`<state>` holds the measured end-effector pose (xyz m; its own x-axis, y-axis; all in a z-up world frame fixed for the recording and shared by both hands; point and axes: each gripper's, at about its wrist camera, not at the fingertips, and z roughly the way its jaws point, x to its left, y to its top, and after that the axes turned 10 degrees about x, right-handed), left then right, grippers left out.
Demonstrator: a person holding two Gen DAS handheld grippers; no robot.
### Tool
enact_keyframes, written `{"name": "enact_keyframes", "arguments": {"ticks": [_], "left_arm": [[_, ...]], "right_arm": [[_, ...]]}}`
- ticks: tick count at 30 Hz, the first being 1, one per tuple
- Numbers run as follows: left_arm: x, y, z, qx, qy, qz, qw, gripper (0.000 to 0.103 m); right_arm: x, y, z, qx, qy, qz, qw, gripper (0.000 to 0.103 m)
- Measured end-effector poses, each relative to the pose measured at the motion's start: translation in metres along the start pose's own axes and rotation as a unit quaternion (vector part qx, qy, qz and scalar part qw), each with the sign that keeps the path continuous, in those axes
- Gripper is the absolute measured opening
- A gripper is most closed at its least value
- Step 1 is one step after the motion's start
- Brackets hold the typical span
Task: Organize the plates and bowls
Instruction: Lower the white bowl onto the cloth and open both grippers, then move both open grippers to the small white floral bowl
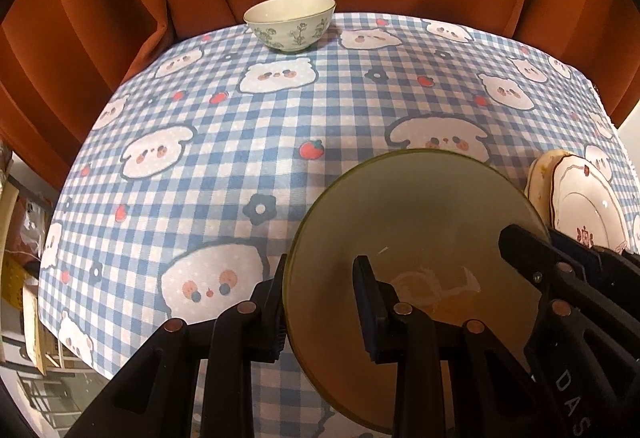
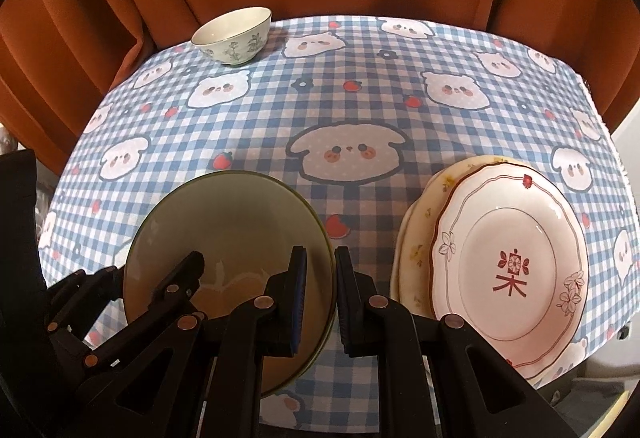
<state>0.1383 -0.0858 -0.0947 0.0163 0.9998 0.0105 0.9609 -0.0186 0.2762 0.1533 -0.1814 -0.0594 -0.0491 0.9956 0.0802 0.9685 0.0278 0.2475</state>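
Note:
A large green bowl (image 1: 416, 238) sits near the front of the checked tablecloth; it also shows in the right wrist view (image 2: 228, 230). My left gripper (image 1: 320, 302) straddles its left rim, one finger inside and one outside. My right gripper (image 2: 322, 294) straddles its right rim the same way, and it shows in the left wrist view (image 1: 532, 258). A small white bowl with green flowers (image 1: 290, 22) stands at the far edge, seen also in the right wrist view (image 2: 232, 34). A pink-rimmed plate (image 2: 512, 266) lies on a cream plate (image 2: 416, 238) to the right.
The table with the blue checked cloth (image 1: 320, 110) ends at orange curtains (image 1: 120, 18) behind. The stack of plates shows at the right edge in the left wrist view (image 1: 580, 202). The cloth's right edge (image 2: 600, 110) drops off beside a pale wall.

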Motion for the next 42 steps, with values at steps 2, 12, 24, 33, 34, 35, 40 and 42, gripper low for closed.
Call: {"name": "enact_keyframes", "arguments": {"ticks": [2, 12, 24, 33, 34, 35, 40, 42], "left_arm": [[-0.001, -0.002, 0.001, -0.005, 0.003, -0.001, 1.0, 0.028], [-0.001, -0.008, 0.0, -0.01, -0.023, -0.002, 0.9997, 0.055], [0.004, -0.009, -0.032, -0.053, -0.024, 0.002, 0.9983, 0.074], [0.023, 0.01, -0.053, -0.079, -0.017, -0.007, 0.9967, 0.075], [0.026, 0.014, -0.055, -0.082, -0.015, -0.006, 0.9965, 0.075], [0.03, 0.017, -0.057, -0.084, -0.015, -0.006, 0.9963, 0.075], [0.053, 0.037, -0.062, -0.091, -0.012, -0.006, 0.9957, 0.075], [0.062, 0.044, -0.063, -0.092, -0.014, -0.007, 0.9956, 0.075]], "right_arm": [[0.003, -0.003, 0.0, -0.009, -0.011, -0.009, 1.0, 0.017], [0.008, -0.01, -0.002, -0.031, -0.013, -0.021, 0.999, 0.022], [0.01, -0.013, -0.02, -0.045, 0.011, -0.017, 0.999, 0.05], [0.022, 0.003, -0.041, -0.071, 0.022, -0.012, 0.997, 0.062], [0.025, 0.005, -0.043, -0.075, 0.024, -0.011, 0.997, 0.063], [0.028, 0.009, -0.044, -0.078, 0.024, -0.011, 0.997, 0.063], [0.047, 0.027, -0.049, -0.087, 0.023, -0.013, 0.996, 0.064], [0.056, 0.037, -0.051, -0.089, 0.021, -0.012, 0.996, 0.065]]}}
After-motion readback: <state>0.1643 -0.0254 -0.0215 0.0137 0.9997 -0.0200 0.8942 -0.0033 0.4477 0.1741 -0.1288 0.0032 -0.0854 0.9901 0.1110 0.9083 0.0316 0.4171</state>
